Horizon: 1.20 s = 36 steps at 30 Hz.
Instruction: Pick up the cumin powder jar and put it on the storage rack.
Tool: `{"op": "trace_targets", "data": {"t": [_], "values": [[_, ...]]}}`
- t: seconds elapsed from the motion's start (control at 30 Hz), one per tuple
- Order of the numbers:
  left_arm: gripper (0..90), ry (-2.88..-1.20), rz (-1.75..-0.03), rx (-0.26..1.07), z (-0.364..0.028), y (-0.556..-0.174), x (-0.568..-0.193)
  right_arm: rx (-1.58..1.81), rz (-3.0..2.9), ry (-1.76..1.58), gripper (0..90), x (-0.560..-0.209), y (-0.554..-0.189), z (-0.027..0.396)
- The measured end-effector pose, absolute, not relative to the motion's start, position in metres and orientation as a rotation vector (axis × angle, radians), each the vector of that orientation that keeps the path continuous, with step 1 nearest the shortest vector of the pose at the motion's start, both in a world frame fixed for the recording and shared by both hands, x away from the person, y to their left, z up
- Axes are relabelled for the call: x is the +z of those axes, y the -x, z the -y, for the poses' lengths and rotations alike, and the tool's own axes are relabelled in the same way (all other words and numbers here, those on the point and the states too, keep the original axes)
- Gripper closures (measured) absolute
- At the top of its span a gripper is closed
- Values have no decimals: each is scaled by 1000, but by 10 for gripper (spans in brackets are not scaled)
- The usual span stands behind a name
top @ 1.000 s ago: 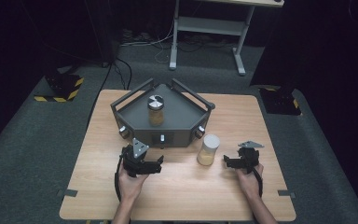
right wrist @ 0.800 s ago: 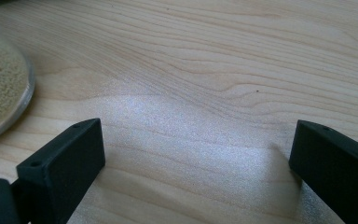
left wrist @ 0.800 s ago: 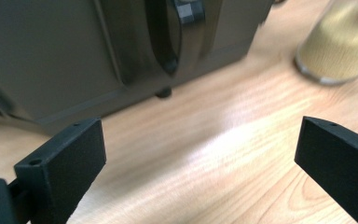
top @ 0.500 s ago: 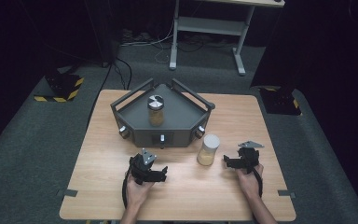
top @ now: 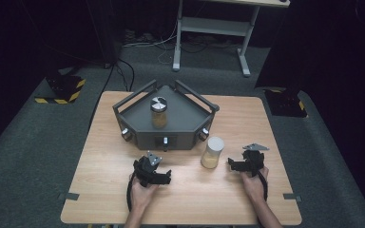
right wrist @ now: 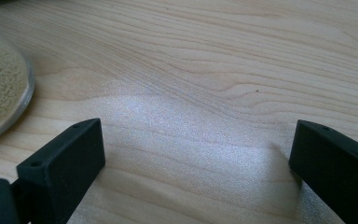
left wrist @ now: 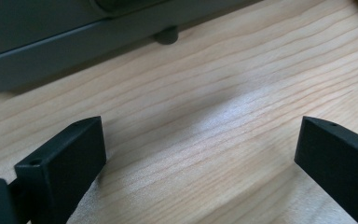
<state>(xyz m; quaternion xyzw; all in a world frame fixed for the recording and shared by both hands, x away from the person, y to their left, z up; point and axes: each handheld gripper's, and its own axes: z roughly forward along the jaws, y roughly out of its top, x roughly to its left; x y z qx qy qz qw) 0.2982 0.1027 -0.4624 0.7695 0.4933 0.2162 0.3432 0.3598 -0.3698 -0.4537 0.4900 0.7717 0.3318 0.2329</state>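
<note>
A glass jar (top: pixel 158 113) of tan grains with a silver and black lid stands upright inside the dark grey three-cornered stand (top: pixel 190 118). A second jar (top: pixel 212 152) with a white lid stands on the wooden table (top: pixel 104 156), just in front of the stand's right corner. My left gripper (top: pixel 153 172) lies low over the table in front of the stand, open (left wrist: pixel 200 140), with bare wood between its jaws. My right gripper (top: pixel 237 164) sits to the right of the white-lidded jar, open (right wrist: pixel 196 140) and holding nothing. That jar's base (right wrist: pixel 0 93) shows at the left of the right gripper view.
The stand's front wall and a small foot (left wrist: pixel 167 35) are close ahead in the left gripper view. Bare wood lies between the two grippers. Beyond the table are a grey carpet, a white frame (top: pixel 209 26) and yellow-black striped blocks (top: pixel 64 90).
My left gripper has drawn back from the stand toward the near edge and slightly right. The right gripper and both jars have not moved.
</note>
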Motion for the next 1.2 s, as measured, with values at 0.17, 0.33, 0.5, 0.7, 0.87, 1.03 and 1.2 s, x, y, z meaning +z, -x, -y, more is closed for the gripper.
{"op": "trace_targets", "data": {"t": [0.17, 0.33, 0.5, 0.7, 0.87, 1.03, 1.2], "values": [[16, -2001, -1300, 579, -98, -299, -462, 912, -2120, -1346, 25, -454, -360, 370], [13, -2000, -1307, 585, -97, -299, -462, 912, -2120, -1345, 25, -454, -360, 370], [6, -1998, -1314, 586, -95, -300, -462, 912, -2120, -1345, 25, -454, -360, 370], [6, -1996, -1320, 588, -94, -300, -462, 912, -2120, -1345, 25, -454, -360, 370], [4, -1995, -1321, 587, -94, -300, -462, 912, -2120, -1343, 28, -454, -360, 370], [5, -1996, -1320, 587, -94, -300, -462, 913, -2120, -1345, 27, -454, -360, 370], [4, -1996, -1320, 587, -94, -300, -462, 913, -2120, -1344, 27, -454, -360, 370]]}}
